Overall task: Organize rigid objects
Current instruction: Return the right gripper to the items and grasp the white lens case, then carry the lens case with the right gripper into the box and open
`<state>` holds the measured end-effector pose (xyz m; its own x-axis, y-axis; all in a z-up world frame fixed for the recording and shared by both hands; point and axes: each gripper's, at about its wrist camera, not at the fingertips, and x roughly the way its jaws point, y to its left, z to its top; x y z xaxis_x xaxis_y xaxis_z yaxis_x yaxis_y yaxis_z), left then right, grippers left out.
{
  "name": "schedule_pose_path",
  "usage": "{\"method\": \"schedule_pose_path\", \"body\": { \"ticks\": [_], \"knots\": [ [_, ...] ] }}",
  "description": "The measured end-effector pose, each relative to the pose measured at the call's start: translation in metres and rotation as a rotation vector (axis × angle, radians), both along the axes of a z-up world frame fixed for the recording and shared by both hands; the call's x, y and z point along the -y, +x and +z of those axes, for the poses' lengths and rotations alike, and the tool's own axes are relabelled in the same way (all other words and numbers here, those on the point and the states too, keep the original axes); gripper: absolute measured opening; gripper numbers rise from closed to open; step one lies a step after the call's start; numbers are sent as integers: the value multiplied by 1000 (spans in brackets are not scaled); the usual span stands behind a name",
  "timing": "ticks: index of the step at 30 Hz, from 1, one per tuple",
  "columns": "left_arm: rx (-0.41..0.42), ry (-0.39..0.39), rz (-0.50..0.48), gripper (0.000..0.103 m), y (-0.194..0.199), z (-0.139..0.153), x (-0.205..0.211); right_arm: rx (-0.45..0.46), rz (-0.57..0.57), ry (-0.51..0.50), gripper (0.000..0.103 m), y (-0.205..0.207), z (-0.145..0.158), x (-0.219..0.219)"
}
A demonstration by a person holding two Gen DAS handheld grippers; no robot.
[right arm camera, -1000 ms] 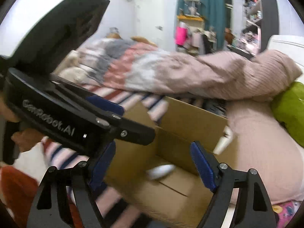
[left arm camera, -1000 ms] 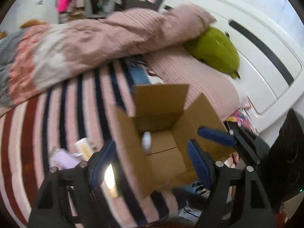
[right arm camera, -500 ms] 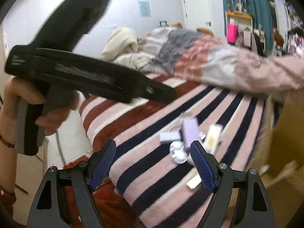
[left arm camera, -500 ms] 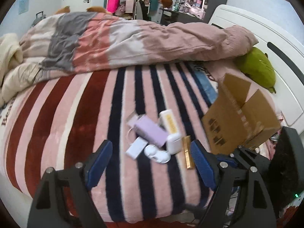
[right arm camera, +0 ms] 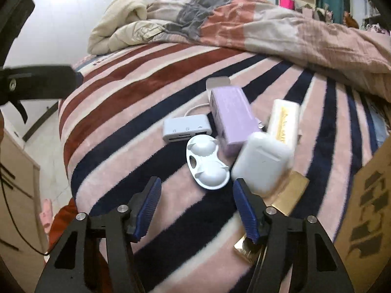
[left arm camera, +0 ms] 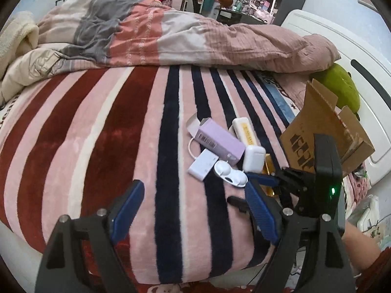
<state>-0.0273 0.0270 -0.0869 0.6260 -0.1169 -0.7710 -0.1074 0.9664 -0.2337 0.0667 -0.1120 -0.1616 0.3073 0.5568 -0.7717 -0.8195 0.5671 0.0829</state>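
Several small objects lie together on the striped bed: a purple box (right arm camera: 231,112), a white adapter hub (right arm camera: 187,129), a white double-dome tray (right arm camera: 207,163), a white earbud case (right arm camera: 262,162), a cream box with a yellow label (right arm camera: 284,122) and a gold bar (right arm camera: 276,214). My right gripper (right arm camera: 196,210) is open and empty, just in front of the tray and the case. My left gripper (left arm camera: 193,217) is open and empty, lower left of the pile (left arm camera: 220,146). The right gripper (left arm camera: 276,183) shows in the left wrist view beside the cardboard box (left arm camera: 317,131).
The cardboard box also fills the right edge of the right wrist view (right arm camera: 366,210). A rumpled pink and grey duvet (left arm camera: 195,34) lies across the back of the bed. A green plush (left arm camera: 342,85) sits by the white headboard (left arm camera: 354,48). The bed edge and floor are at left (right arm camera: 48,146).
Both grippers swung away from the cardboard box to the pile of objects. My right gripper has come close to the tray and earbud case. Both stay open.
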Motion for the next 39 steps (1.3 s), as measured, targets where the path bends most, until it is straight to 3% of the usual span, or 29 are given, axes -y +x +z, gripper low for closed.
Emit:
{"method": "schedule_pose_path", "body": {
  "ticks": [3, 9, 14, 19, 21, 25, 28, 34, 36, 39],
  "knots": [
    [-2, -6, -36, 82, 0, -2, -2, -7, 3, -22, 47, 9, -4, -9],
    [-9, -23, -59, 82, 5, 3, 0, 32, -2, -31, 29, 4, -3, -9],
    [-16, -45, -84, 82, 12, 4, 13, 88, 46, -17, 28, -11, 7, -7],
    [-40, -42, -54, 82, 15, -4, 18, 53, 79, -42, 28, -12, 2, -14],
    [-49, -41, -42, 82, 16, -7, 18, 85, 84, -51, 33, -12, -1, -20],
    [-62, -46, -24, 82, 21, -10, 16, 101, 95, -33, 29, -10, 0, -25],
    [-40, -86, -52, 82, 27, -3, 18, 103, 123, 30, 28, -15, 19, -17],
    [51, -180, -154, 50, 53, 36, 32, 139, 129, 181, 28, -26, 91, 13],
    [100, -212, -221, 29, 64, 58, 44, 153, 101, 213, 28, -25, 114, 27],
    [122, -190, -293, 24, 83, 82, 67, 144, 59, 255, 28, -15, 138, 50]
  ]
}}
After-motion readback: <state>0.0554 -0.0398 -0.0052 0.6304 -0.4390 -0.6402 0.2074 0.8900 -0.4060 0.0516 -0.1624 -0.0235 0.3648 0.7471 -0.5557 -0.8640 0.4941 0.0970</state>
